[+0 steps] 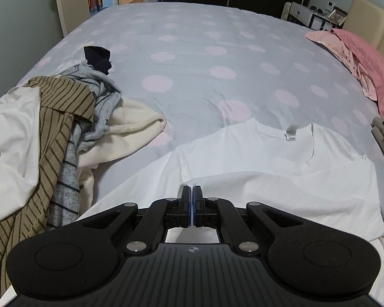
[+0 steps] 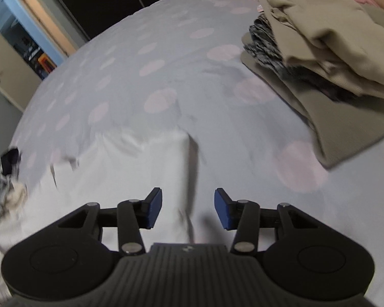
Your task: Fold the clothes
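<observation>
A white T-shirt [image 1: 268,158] lies on the bed, collar and neck label away from me, with its near part folded over. My left gripper [image 1: 191,192] is shut, its tips at the edge of the folded white layer; whether cloth is pinched between them is not clear. In the right wrist view the same white T-shirt [image 2: 130,168] lies blurred under my right gripper [image 2: 188,209], which is open and empty just above the shirt's right edge.
A pile of unfolded clothes [image 1: 51,133] lies at the left: striped brown, grey, cream and white pieces. A stack of folded beige and dark clothes [image 2: 320,58] sits at the right. Pink pillows [image 1: 366,69] lie at the bed's head. The grey dotted bedcover [image 1: 192,58] stretches ahead.
</observation>
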Demonstrator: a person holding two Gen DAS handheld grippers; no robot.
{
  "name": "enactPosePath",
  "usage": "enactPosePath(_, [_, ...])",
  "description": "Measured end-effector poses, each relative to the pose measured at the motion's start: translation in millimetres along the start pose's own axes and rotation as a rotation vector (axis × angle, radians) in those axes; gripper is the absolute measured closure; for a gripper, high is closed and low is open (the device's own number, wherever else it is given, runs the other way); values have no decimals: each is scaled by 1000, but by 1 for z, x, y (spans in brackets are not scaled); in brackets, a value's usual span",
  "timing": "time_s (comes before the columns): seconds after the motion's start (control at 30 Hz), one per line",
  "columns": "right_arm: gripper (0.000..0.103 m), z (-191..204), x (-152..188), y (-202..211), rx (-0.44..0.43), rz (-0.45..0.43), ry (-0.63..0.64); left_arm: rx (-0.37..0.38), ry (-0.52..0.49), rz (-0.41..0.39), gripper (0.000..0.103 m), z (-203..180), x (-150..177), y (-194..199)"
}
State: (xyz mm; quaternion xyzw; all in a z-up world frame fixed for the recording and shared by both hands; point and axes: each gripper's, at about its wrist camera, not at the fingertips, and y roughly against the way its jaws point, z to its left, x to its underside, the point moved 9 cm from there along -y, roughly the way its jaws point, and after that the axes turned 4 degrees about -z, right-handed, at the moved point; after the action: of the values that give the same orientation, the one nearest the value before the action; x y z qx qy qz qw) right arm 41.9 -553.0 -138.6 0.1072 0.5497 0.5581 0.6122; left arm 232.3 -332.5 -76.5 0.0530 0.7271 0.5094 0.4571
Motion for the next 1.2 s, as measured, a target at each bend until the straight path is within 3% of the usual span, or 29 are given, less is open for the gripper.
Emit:
enactPosePath(0.37, [58, 18, -59, -75, 59, 49, 74, -15, -17, 79, 103, 22, 15, -31])
enactPosePath(0.63, [60, 24, -60, -128, 57, 139, 140, -6, -28, 115, 103, 28, 23, -46])
enactPosePath(0.67, [66, 25, -60, -133, 61, 143, 152, -6, -28, 118, 103, 28, 23, -47])
enactPosePath(0.7, [88, 25, -59, -135, 54, 154, 145, -7, -29, 121, 103, 28, 23, -48])
enactPosePath(0.73, [98, 25, -58, -137, 48, 165, 138, -6, -29, 123, 103, 28, 23, -50])
enactPosePath(0.77, [99, 26, -59, -137, 25, 174, 110, -6, -29, 122, 103, 28, 22, -50])
enactPosePath(0.9, [101, 18, -85, -117, 92, 30, 89, -4, -23, 98, 103, 32, 16, -50])
enactPosePath(1.07, [100, 22, -81, -123, 171, 25, 185, -30, -61, 104, 103, 29, 22, -60])
enactPosePath(1.2, [98, 2, -88, -108, 275, -18, 168, -17, -53, 117, 103, 28, 23, -63])
